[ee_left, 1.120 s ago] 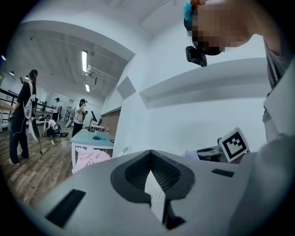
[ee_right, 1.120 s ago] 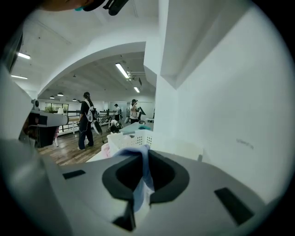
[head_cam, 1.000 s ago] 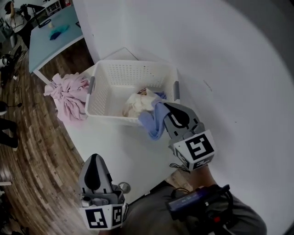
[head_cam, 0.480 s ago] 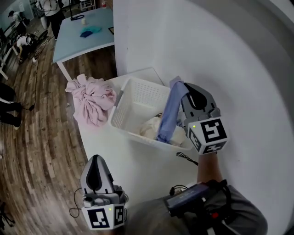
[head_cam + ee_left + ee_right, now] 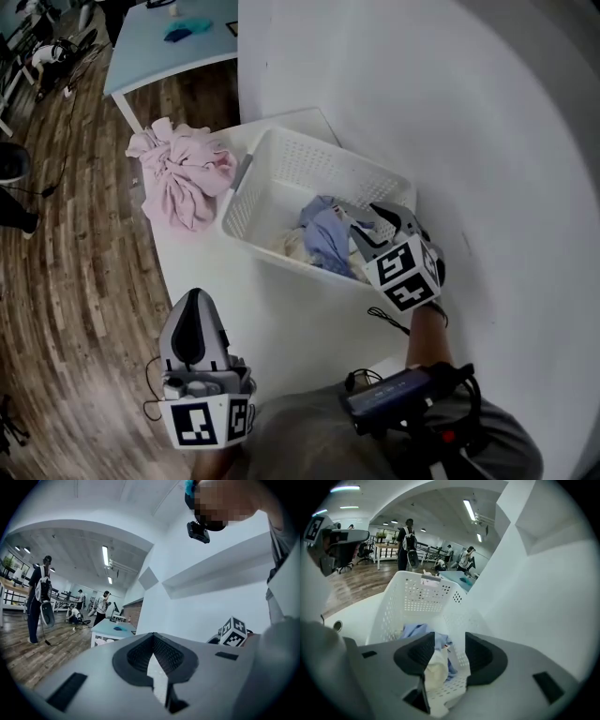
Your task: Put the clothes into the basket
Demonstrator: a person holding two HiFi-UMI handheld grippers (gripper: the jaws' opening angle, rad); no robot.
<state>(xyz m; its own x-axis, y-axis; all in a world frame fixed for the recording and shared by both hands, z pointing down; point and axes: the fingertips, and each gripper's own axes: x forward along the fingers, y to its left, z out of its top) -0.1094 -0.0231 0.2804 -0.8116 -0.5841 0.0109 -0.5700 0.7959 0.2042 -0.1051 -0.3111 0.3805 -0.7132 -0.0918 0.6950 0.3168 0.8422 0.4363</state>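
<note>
The light-blue fabric garment (image 5: 323, 236) is being released into the white perforated plastic basket (image 5: 309, 161) just below the right gripper (image 5: 450, 641), whose jaws have just been opening, seemingly clear of it. A crumpled pink cloth bundle (image 5: 180, 178) is being left outside, beyond the closed, empty left gripper (image 5: 152, 639).

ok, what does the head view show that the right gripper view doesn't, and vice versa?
Head view only: the crumpled pink cloth heap on the white table, beside the white perforated plastic basket. Right gripper view only: the right gripper, its jaws apart after just opening, nothing pressed between them; also ceiling strip lights. Both: that basket, with the blue garment and cream cloth inside.
</note>
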